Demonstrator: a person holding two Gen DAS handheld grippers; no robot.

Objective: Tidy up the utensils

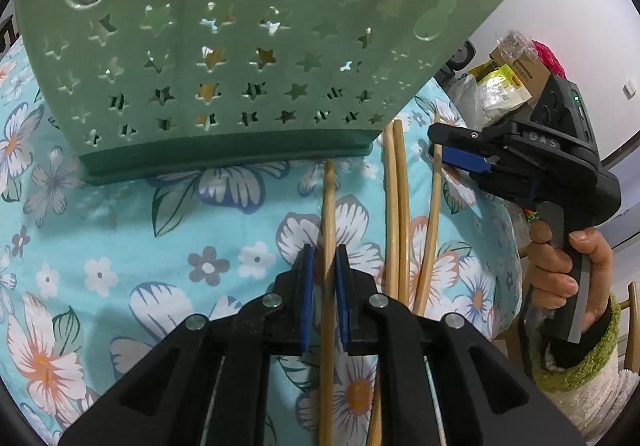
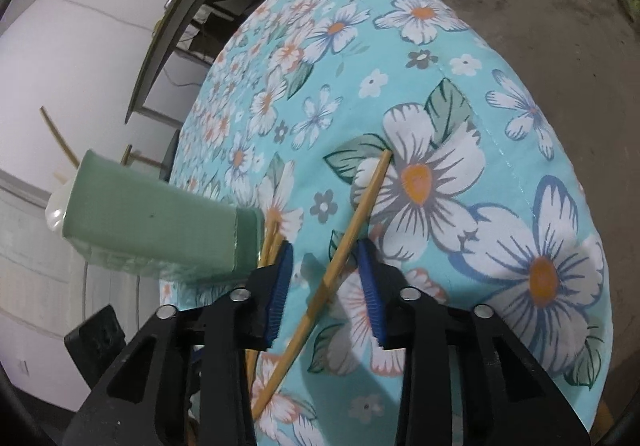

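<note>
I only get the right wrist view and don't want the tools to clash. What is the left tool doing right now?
Observer: The left tool is closed on one chopstick lying on the floral cloth.
Operator: Any other sticks beside it?
Observer: Yes, a touching pair lies just right of it, then a lone stick further right.
Operator: Where is the holder from there?
Observer: The green holder stands just beyond the held chopstick's far tip.
</note>
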